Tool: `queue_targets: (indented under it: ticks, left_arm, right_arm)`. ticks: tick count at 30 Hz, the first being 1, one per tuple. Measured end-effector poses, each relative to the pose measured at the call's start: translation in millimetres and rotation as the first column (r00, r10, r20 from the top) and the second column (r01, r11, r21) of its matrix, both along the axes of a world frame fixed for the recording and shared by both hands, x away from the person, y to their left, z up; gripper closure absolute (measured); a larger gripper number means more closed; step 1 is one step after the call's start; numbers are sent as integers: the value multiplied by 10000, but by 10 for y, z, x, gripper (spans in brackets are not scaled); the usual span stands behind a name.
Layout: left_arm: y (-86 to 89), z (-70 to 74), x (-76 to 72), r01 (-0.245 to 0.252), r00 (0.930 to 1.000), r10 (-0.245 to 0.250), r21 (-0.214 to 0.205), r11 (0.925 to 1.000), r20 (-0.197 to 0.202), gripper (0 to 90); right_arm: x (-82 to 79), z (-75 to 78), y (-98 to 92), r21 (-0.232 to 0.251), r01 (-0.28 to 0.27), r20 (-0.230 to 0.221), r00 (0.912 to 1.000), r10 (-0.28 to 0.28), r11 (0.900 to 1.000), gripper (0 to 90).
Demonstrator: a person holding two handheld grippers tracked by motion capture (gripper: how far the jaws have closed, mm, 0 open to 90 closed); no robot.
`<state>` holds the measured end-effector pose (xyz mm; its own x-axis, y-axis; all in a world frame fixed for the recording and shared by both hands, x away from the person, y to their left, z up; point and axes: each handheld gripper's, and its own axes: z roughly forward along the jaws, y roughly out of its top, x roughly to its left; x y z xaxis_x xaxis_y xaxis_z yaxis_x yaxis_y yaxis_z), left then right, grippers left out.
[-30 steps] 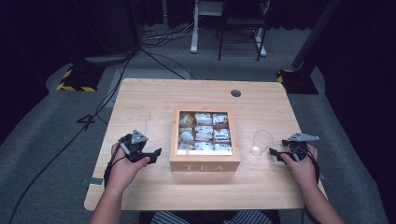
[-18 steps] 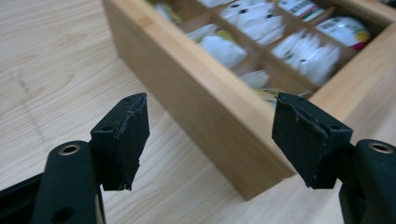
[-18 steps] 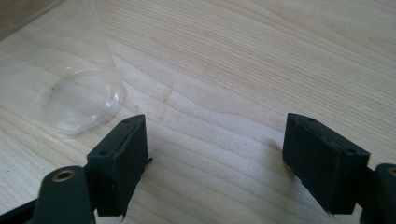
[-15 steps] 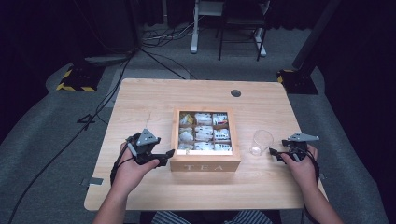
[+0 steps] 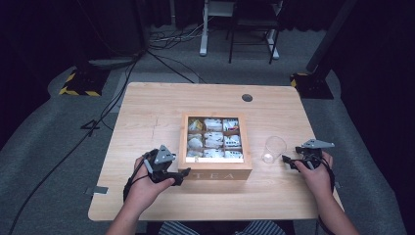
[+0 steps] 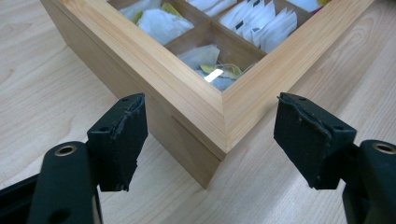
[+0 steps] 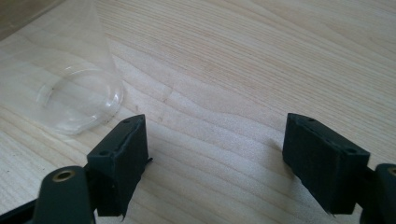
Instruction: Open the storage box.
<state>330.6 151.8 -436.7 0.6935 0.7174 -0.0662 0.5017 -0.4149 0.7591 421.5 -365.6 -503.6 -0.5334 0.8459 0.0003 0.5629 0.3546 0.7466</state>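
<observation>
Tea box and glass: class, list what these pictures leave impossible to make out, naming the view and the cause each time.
- Tea box contents: high view, sachets too small to read any label.
- Far compartments: left gripper view, cut off by the top edge; the box's near corner fills the middle.
- Glass rim: right gripper view, cut off by the top edge, so its height is unknown.
- Whether the glass holds liquid: too small and clear in the high view.

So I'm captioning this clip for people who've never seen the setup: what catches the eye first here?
The wooden tea box at the middle of the table, its compartments full of tea bags. The left gripper is open with the box's near-left corner between its fingers. Right of the box stands an empty clear glass, with the open right gripper just beside it.
</observation>
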Motion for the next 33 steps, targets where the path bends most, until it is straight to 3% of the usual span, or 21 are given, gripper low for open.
queue_targets:
  ticks: [7, 15, 17, 20, 33]
  left_arm:
    - [-27, -50, 3, 124, 9992, -113, 271, 9996, -389, 319]
    - [-23, -57, 12, 190, 9974, -172, 239, 9995, -704, 378]
    - [-20, -58, 13, 226, 9976, -207, 278, 9994, -665, 384]
    - [-26, -57, -1, 448, 9985, -419, 866, 9952, -357, 419]
    - [-28, -8, 9, 564, 9982, -544, 960, 9938, -233, 456]
  right_arm:
    - [0, 0, 0, 0, 0, -1, 10000, 0, 10000, 228]
    - [0, 0, 0, 2, -1, 0, 10000, 1, 10000, 229]
    - [0, 0, 0, 0, -2, 0, 10000, 2, 10000, 229]
    - [0, 0, 0, -1, -2, 1, 10000, 2, 10000, 228]
    - [1, 0, 0, -2, -5, 5, 10000, 5, 10000, 228]
